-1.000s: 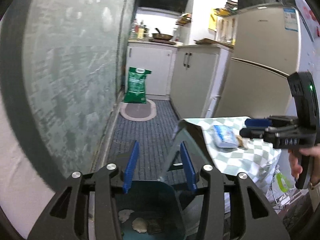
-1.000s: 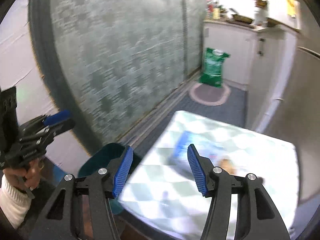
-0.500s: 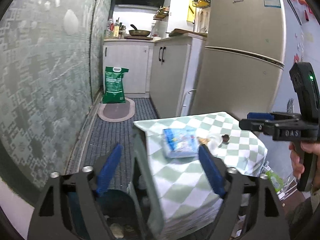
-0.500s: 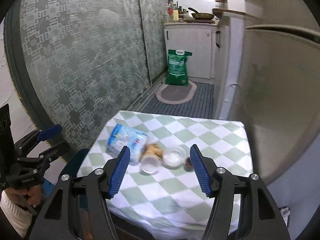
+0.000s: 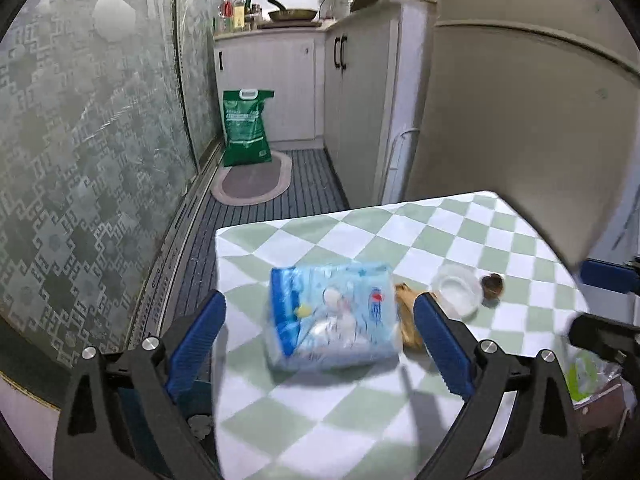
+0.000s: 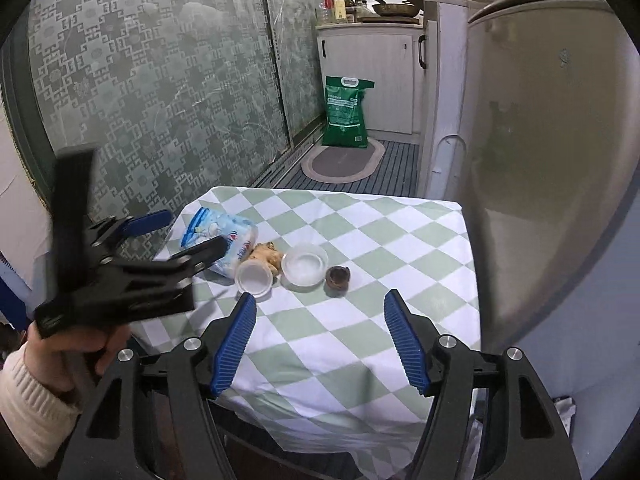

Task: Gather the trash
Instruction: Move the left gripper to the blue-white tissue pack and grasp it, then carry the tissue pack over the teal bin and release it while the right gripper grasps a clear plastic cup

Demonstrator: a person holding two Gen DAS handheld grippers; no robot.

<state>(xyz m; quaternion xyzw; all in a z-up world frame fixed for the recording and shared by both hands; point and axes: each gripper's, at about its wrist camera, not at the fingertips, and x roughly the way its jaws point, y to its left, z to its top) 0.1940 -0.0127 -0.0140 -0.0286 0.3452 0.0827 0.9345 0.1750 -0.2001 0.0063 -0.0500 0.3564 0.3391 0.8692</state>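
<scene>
Right now your left gripper is spread wide w/ nothing pinched; its jaws have just been opening, and the blue tissue pack sits framed between the blue pads in the left wrist view, lying flat on the table, pads not touching it. Your right gripper is also apart and empty, jaws just been opening a bit more, hovering over bare cloth at the near side of the table, short of the trash. Trash sits in a row approx mid-table on the checked tablecloth: tissue pack at the left edge, then a crumpled brown wrapper touching the pack's right end, a clear plastic cup lying just in front of the wrapper, a clear round lid or dish right beside it, and a small brown item just right of that; can't tell what the brown item is. From the right wrist view your left tool is blurred, crossing in front of the pack's near corner, w/ your hand and a white knit sleeve at the lower left. Beyond the table: fridge close on the right, patterned green glass door on the left, oval floor mat and a green sack standing at the far end by white cabinets, pan and bottles on the counter above.
</scene>
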